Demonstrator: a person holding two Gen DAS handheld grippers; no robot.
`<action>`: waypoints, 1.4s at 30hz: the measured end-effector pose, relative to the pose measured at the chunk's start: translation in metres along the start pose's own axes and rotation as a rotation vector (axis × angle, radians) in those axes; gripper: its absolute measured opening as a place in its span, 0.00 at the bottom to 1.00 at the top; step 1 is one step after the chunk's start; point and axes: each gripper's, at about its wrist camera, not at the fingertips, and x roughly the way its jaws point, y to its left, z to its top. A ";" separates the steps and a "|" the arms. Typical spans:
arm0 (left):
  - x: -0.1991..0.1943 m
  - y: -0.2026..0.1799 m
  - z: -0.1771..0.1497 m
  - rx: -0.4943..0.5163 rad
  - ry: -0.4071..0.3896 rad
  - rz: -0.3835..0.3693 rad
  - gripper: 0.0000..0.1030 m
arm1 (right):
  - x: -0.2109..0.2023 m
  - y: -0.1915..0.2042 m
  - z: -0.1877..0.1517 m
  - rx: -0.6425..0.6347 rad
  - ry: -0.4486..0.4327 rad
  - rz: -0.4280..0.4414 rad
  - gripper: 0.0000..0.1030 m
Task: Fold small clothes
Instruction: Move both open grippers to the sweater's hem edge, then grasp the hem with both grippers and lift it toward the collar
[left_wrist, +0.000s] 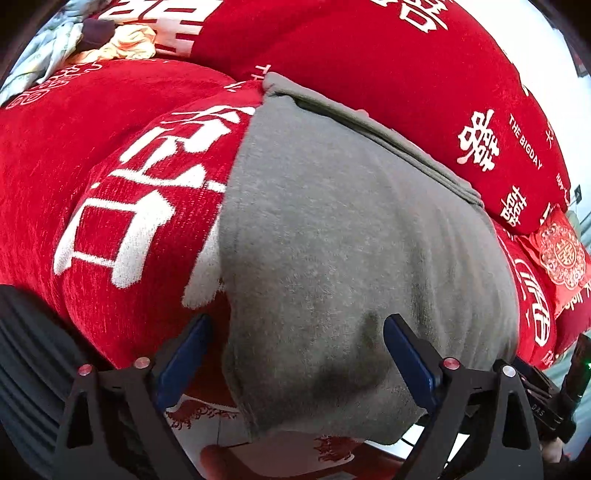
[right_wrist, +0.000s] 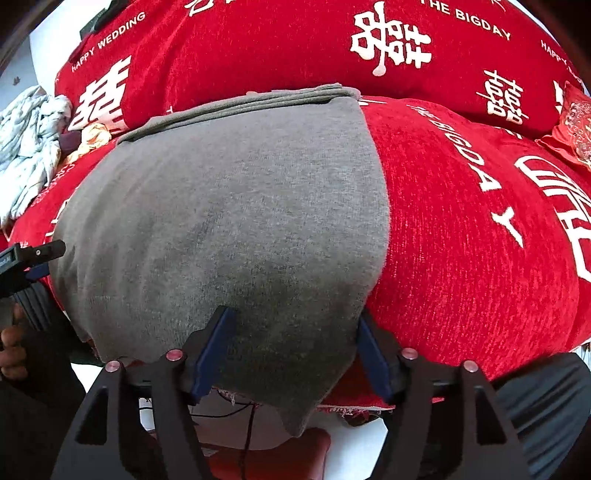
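My left gripper (left_wrist: 295, 354) and right gripper (right_wrist: 295, 350) stand apart astride the grey knit garment (left_wrist: 332, 240)'s lower-frame hem; closing unevenly could skew the fold.

- The grey cloth (left_wrist: 332, 258) hangs over the red cover's (left_wrist: 110, 166) front edge; its lower hem runs behind the left gripper (left_wrist: 295, 354) and the right gripper (right_wrist: 295, 347).
- Far layers show as edges only.
- The clothes pile (right_wrist: 33, 140) is cut off by the frame.
- The hand (right_wrist: 13, 350) is partly visible.
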 end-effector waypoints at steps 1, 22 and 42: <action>0.003 -0.006 -0.001 0.028 0.003 0.033 0.92 | 0.000 0.001 0.000 -0.004 -0.001 -0.001 0.72; -0.025 -0.023 0.019 0.084 -0.068 -0.058 0.16 | -0.027 -0.047 0.019 0.204 -0.107 0.332 0.12; 0.007 -0.007 0.043 0.034 0.005 -0.099 1.00 | 0.017 -0.046 0.052 0.151 -0.068 0.382 0.48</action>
